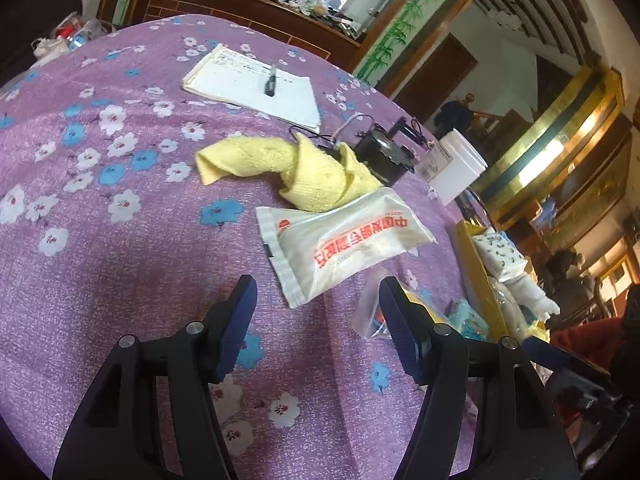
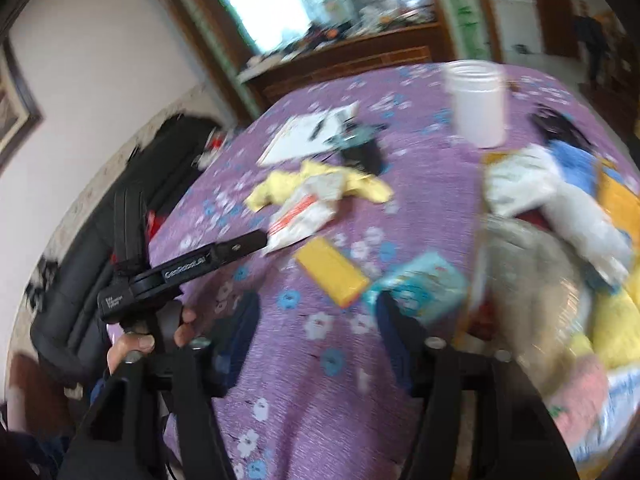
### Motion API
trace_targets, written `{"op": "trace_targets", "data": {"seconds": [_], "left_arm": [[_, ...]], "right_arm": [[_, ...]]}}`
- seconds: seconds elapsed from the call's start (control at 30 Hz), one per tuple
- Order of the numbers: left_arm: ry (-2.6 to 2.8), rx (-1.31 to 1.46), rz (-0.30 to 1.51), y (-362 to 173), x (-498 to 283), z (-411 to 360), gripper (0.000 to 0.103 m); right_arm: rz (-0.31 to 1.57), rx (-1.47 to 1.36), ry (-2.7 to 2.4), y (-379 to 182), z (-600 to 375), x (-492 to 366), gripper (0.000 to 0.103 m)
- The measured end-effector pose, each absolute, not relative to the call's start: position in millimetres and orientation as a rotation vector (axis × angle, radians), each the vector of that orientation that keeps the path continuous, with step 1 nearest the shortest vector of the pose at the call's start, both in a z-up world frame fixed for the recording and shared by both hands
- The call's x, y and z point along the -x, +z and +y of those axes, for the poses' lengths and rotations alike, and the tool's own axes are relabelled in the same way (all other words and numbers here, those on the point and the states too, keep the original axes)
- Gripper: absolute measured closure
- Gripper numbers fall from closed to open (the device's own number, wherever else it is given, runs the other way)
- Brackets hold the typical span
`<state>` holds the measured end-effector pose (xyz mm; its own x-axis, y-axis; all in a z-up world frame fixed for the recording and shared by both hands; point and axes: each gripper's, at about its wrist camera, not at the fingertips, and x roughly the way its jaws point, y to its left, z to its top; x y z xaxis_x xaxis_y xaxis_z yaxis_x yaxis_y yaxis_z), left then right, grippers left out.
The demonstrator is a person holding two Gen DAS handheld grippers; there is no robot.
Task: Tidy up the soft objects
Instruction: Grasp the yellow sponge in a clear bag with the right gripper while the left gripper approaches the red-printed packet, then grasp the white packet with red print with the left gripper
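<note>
A crumpled yellow towel (image 1: 296,168) lies mid-table on the purple floral cloth (image 1: 120,240). A white tissue pack with red print (image 1: 344,240) lies just in front of it, partly under its edge. My left gripper (image 1: 318,300) is open and empty, hovering just short of the pack's near corner. In the blurred right wrist view the towel (image 2: 320,184) and pack (image 2: 300,216) lie ahead. My right gripper (image 2: 316,320) is open and empty above the cloth. The left gripper (image 2: 256,238) reaches in from the left, its tip at the pack.
A yellow box of soft items (image 1: 504,280) stands at the table's right edge; it also shows in the right wrist view (image 2: 560,216). A yellow pack (image 2: 332,272), teal pack (image 2: 420,284), white jar (image 2: 476,104), notepad with pen (image 1: 256,84) and black device (image 1: 380,156) lie around.
</note>
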<state>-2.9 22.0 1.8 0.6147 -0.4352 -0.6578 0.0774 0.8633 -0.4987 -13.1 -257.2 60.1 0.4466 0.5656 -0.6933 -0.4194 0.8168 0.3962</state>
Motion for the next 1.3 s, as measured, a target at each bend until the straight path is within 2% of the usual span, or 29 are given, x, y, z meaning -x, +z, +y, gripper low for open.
{"op": "trace_targets", "data": {"seconds": [0.2,0.47,0.5,0.6,0.7,0.83,1.1,1.3], "left_arm": [[-0.321,0.534,0.897,-4.5,-0.9,32.5,0.039],[-0.326,0.498,0.88,1.6,1.6,26.6,0.039],[-0.324,0.493,0.877,2.1,1.8,26.2,0.039],[-0.325,0.48,0.87,3.9,2.7,24.4,0.039],[-0.33,0.472,0.85,7.6,5.1,23.5,0.039],[-0.326,0.392,0.81,18.8,11.5,13.8,0.039],[-0.344,-0.045,0.862,47.2,-9.0,-23.6,0.038],[-0.488,-0.251,0.924,30.2,-39.5,-39.9,0.038]], "right_arm": [[1.011,0.089,0.586,40.2,-211.4,-25.6,0.03],[1.126,0.23,0.55,1.2,-188.5,-43.3,0.031],[1.128,0.223,0.542,-2.1,-188.3,-42.8,0.038],[1.099,0.22,0.508,-1.2,-187.7,-35.1,0.07],[1.064,0.066,0.514,8.9,-200.7,-28.3,0.07],[0.884,-0.183,0.44,25.7,-233.9,-21.5,0.07],[0.693,-0.303,0.471,40.8,-258.0,-17.3,0.07],[0.655,-0.365,0.522,46.5,-266.1,-18.9,0.07]]}}
